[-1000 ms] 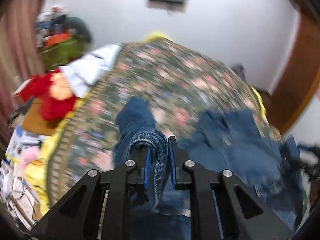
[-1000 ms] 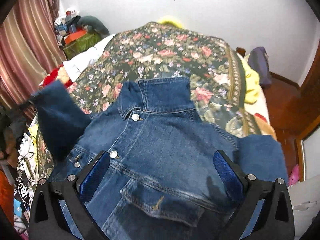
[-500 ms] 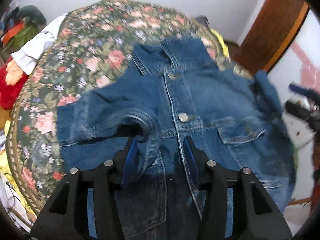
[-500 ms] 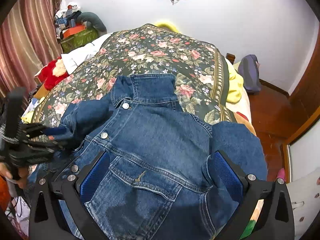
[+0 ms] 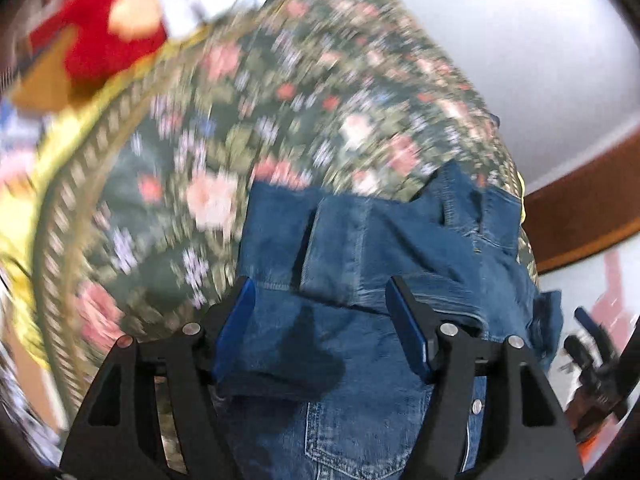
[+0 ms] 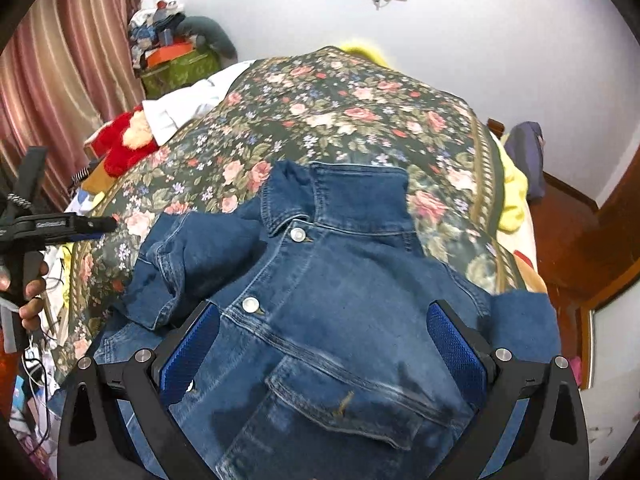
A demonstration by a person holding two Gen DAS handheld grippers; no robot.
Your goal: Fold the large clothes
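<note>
A blue denim jacket [image 6: 340, 280] lies front up on the floral bedspread [image 6: 340, 112], collar toward the far end. Its left sleeve [image 6: 192, 252] is folded in over the chest. My left gripper [image 5: 320, 286] hovers over that side of the jacket [image 5: 400, 240]. Its jaws are opening, with the sleeve end [image 5: 288, 344] lying loose below them and not pinched. My right gripper [image 6: 322, 308] stands wide open just above the jacket's chest pocket, its blue pads [image 6: 452, 344] touching no cloth. A hand [image 6: 32, 288] holds the left tool at the left edge.
A red plush toy [image 6: 120, 140] and a white pillow [image 6: 188, 100] lie at the bed's left edge. Cluttered boxes [image 6: 176, 64] stand by the curtain [image 6: 60, 80]. Yellow cloth [image 6: 512, 192] hangs off the right side, with wooden floor [image 6: 568, 216] and a door frame [image 6: 612, 272] beyond.
The left gripper was shut on the sleeve, carried it over the jacket front, then opened and let it drop there. The right gripper stayed open and shifted slightly.
</note>
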